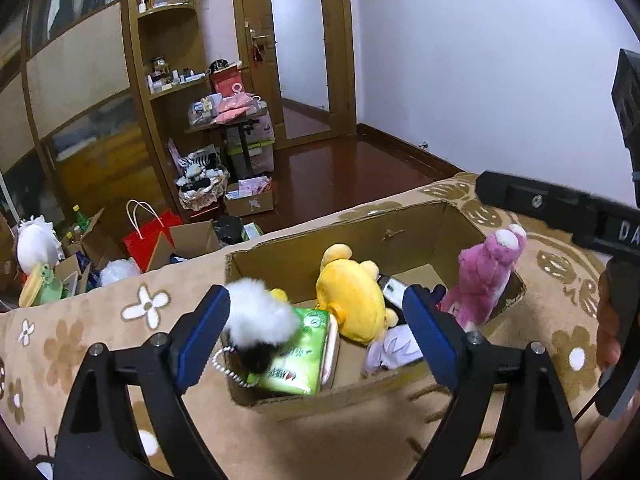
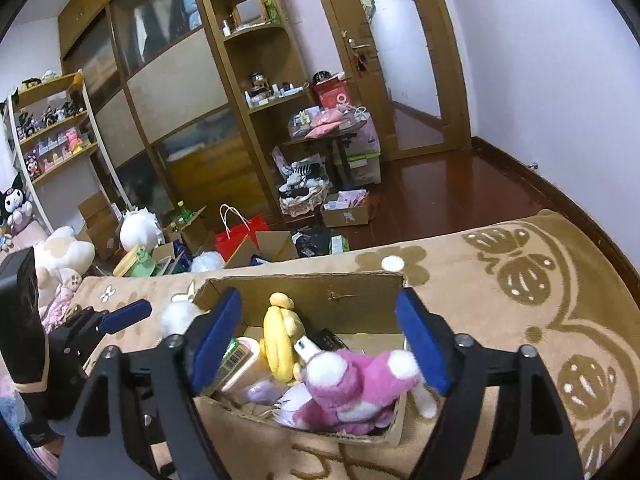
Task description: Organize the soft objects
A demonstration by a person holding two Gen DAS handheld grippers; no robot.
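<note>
**Both grippers spread over the box, toys inside**

Bedroom: brown wardrobe and corner shelves at the back, open door, dark wood floor with clutter. Closer in, a bed under a tan flower-pattern blanket (image 1: pixel 120 320) fills the foreground.

Cardboard box (image 1: pixel 360 232) sits on the blanket, directly ahead of and below both grippers, open top.

Left gripper (image 1: pixel 316 320): jaws spread wide, nothing pinched. Pads are clear of everything. Right gripper (image 2: pixel 320 334): jaws spread wide too, pads not pressing on anything.

Box contents, big to small:
- Pink plush bear (image 2: pixel 352 384): lies between the right gripper's fingers, below them, at the box's near right corner, one white paw hanging over the box edge. From the left wrist view it's right of the left gripper's right finger, leaning on the box's right wall.
- Yellow plush (image 1: pixel 352 292): mid-box, ahead of both grippers, between the left gripper's fingers in view.
- Green tissue pack (image 1: pixel 300 352): near left corner of the box, just inside the left gripper's left finger.
- White fluffy keychain toy (image 1: pixel 260 316): on top of the tissue pack, just beside the left gripper's left pad, blurred. Touching the pad or not: can't tell. Bead chain hangs over the box edge.
</note>
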